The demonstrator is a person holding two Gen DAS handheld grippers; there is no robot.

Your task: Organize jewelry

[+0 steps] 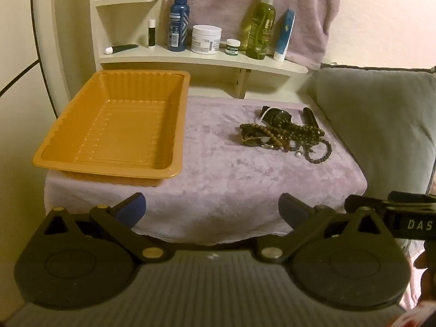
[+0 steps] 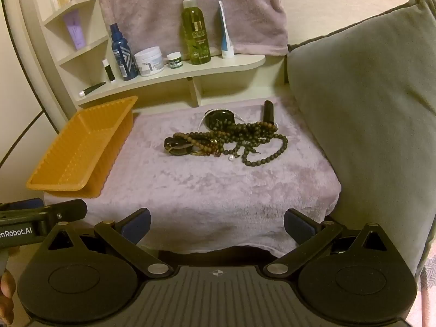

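Note:
A tangled pile of dark beaded jewelry (image 1: 286, 136) lies on the lilac fleece-covered table (image 1: 218, 179), right of an orange plastic tray (image 1: 114, 125) that holds nothing. The pile also shows in the right wrist view (image 2: 229, 139), with the tray (image 2: 81, 152) to its left. A small pearl bead (image 2: 231, 158) lies loose at the pile's front. My left gripper (image 1: 212, 212) is open and empty at the table's near edge. My right gripper (image 2: 216, 224) is open and empty, also at the near edge, facing the pile.
A cream shelf (image 1: 201, 57) behind the table holds bottles, jars and tubes. A grey cushion (image 2: 368, 125) stands against the table's right side. A lilac towel (image 2: 190, 8) hangs on the wall behind. The right gripper's body (image 1: 395, 215) shows at the left view's right edge.

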